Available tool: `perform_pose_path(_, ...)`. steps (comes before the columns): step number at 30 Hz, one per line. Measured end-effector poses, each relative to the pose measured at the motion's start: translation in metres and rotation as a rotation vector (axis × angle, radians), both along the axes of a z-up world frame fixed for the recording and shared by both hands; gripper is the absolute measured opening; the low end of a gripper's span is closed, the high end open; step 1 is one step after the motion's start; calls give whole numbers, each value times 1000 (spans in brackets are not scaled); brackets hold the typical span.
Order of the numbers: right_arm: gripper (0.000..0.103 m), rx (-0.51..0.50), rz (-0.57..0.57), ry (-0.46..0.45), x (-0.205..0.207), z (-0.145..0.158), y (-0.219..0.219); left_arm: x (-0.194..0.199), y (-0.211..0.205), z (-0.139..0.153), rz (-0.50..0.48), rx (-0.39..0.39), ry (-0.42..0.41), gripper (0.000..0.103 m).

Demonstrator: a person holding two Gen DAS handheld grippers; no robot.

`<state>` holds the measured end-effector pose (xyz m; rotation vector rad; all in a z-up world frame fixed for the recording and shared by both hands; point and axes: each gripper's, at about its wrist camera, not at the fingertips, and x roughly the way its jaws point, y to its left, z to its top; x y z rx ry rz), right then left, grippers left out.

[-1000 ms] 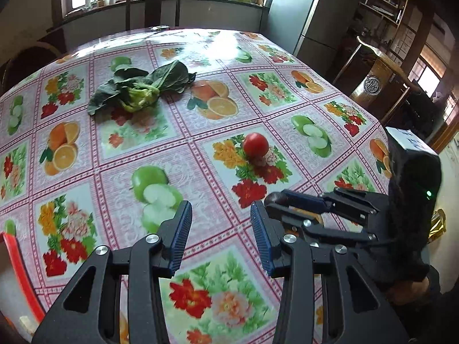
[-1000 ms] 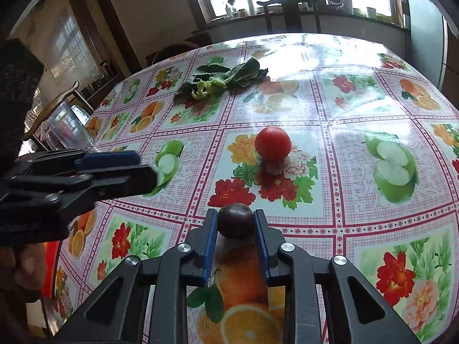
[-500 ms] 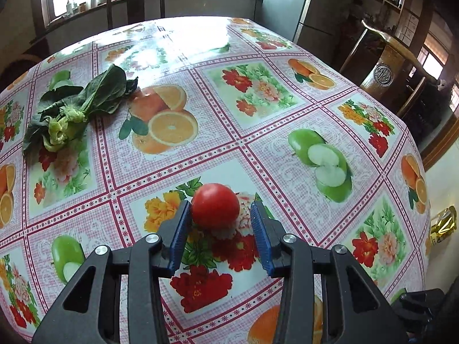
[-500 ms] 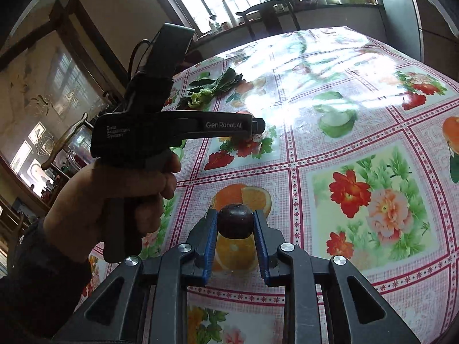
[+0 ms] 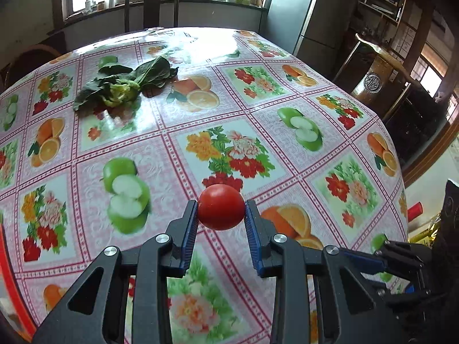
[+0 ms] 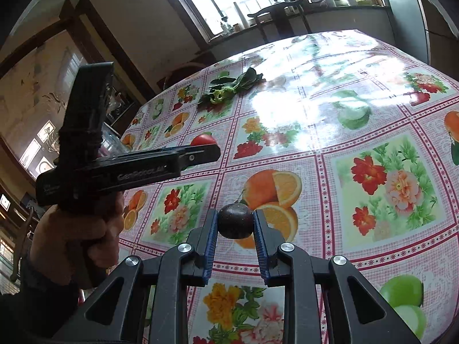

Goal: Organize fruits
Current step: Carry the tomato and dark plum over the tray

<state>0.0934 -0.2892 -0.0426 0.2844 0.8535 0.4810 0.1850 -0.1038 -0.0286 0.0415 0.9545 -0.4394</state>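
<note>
My left gripper point(image 5: 221, 215) is shut on a red tomato point(image 5: 221, 211) and holds it above the fruit-print tablecloth point(image 5: 258, 132). My right gripper point(image 6: 235, 225) is shut on a dark purple plum point(image 6: 235, 220), also held above the cloth. In the right wrist view the left gripper point(image 6: 210, 152) reaches in from the left with the tomato point(image 6: 203, 140) at its tip, a hand around its handle. The right gripper's body point(image 5: 401, 263) shows at the lower right of the left wrist view.
A bunch of leafy greens point(image 5: 126, 86) lies at the far left of the table; it also shows in the right wrist view point(image 6: 229, 89). A red-rimmed object point(image 5: 11, 272) sits at the near left edge. A wooden chair point(image 5: 152, 5) stands behind the table.
My left gripper closed on the tomato and lifted it toward the near side of the table. My right gripper kept hold of the plum and drew back slightly.
</note>
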Motion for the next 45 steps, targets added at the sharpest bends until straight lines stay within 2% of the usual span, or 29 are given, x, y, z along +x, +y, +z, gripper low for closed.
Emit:
perform_pose_path(8,25,-27,77,-25,-19,12,36,-51,38,17,49,-58,-34,30)
perform_pose_path(17,25,-53,165,-61,-41,27,79,-95,81,19,129,-55,-63,30)
perform_pose_path(26,25,-74,226,-55,-51,26,108,-127,125,15,212,-81,-62,30)
perform_pose_path(45,25,-110,345,-64,-68,28,167,-178,183,15,320,-97,-81,30)
